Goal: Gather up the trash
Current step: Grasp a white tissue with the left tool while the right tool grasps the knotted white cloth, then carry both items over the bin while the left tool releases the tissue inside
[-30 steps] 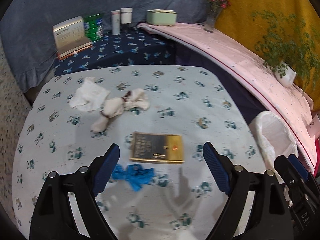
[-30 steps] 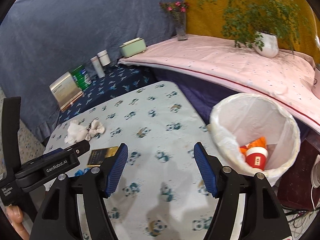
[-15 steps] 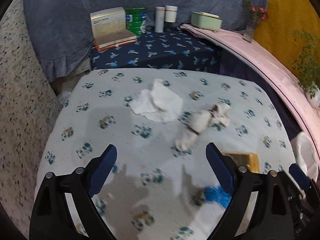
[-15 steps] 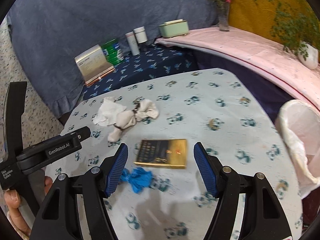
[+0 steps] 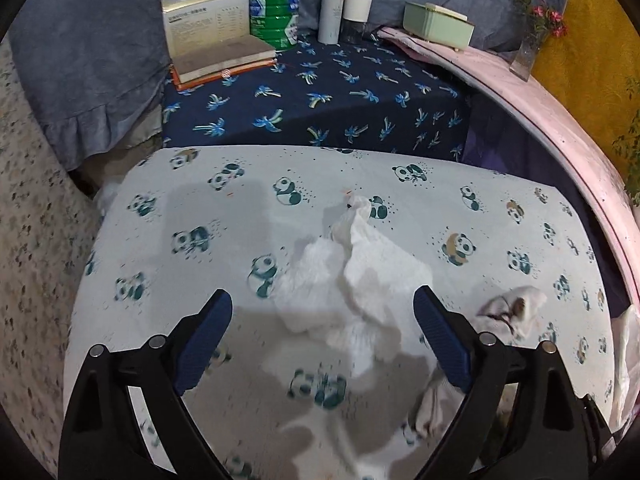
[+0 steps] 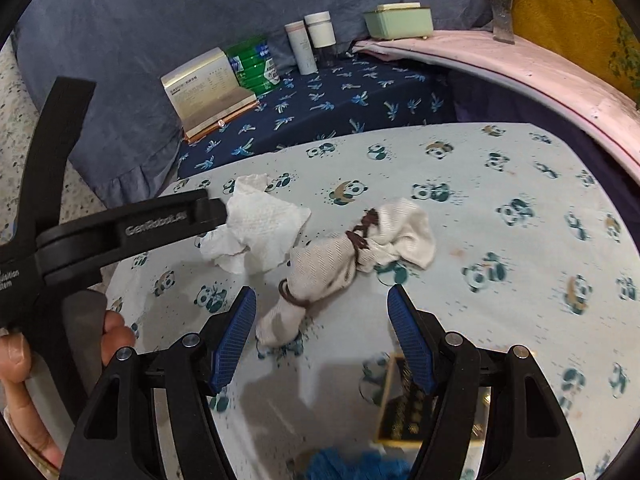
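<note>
Trash, four items, all on your panda cloth [image 6: 520,168]. Nearest you: blue scrap [image 6: 352,466] at the bottom edge of the right view, and gold box [image 6: 400,404] just beyond it, partly behind your right gripper [image 6: 322,334]. That gripper's jaws stand apart over the cloth, nothing between the pads; the tied beige rag [image 6: 348,256] lies just ahead of them. Your left gripper [image 5: 322,330] hangs with jaws spread wide (nothing pinched), the crumpled white tissue [image 5: 360,276] lying in the gap ahead of its pads. Tissue and rag lie side by side, edges seeming to touch. Your left hand [image 6: 24,368] shows on its handle. Farther: navy palm-print cloth [image 5: 320,92] carrying book [image 5: 216,56], green can [image 5: 276,16], two bottles [image 5: 346,12]. Farthest: mint box [image 5: 438,24] and flower vase [image 5: 528,52] on the pink ledge [image 5: 560,116].
</note>
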